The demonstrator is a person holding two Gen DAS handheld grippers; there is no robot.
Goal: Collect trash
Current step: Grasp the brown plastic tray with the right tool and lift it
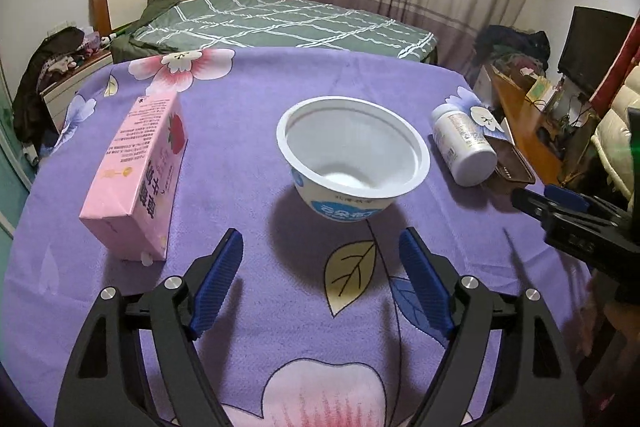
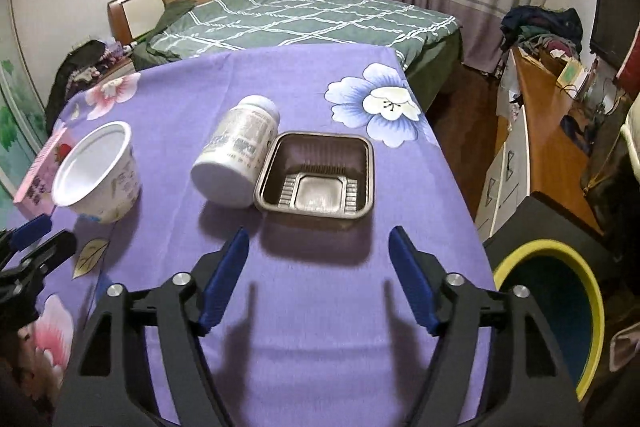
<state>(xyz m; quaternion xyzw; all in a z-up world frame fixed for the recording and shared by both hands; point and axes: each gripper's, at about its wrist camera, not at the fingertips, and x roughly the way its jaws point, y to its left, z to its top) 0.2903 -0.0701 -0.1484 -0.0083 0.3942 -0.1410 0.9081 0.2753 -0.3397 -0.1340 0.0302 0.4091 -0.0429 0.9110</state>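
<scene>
Now both wide: left gripper (image 1: 321, 249), right gripper (image 2: 319, 247); round plastic cup (image 1: 352, 155); ribbed square tray (image 2: 318, 175).

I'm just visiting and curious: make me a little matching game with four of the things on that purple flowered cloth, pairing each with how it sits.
Things:
1. pink rectangular carton
2. white plastic cup
3. white cylindrical bottle
4. dark brown square plastic tray

States:
A. on its side, touching the tray
B. upright, empty, in front of the left gripper
C. at the cloth's left side
D. open side up, before the right gripper

Pairs: 1-C, 2-B, 3-A, 4-D

Black gripper (image 1: 321, 247) frames — ribbed blue pads (image 1: 218, 281), silver screws.
</scene>
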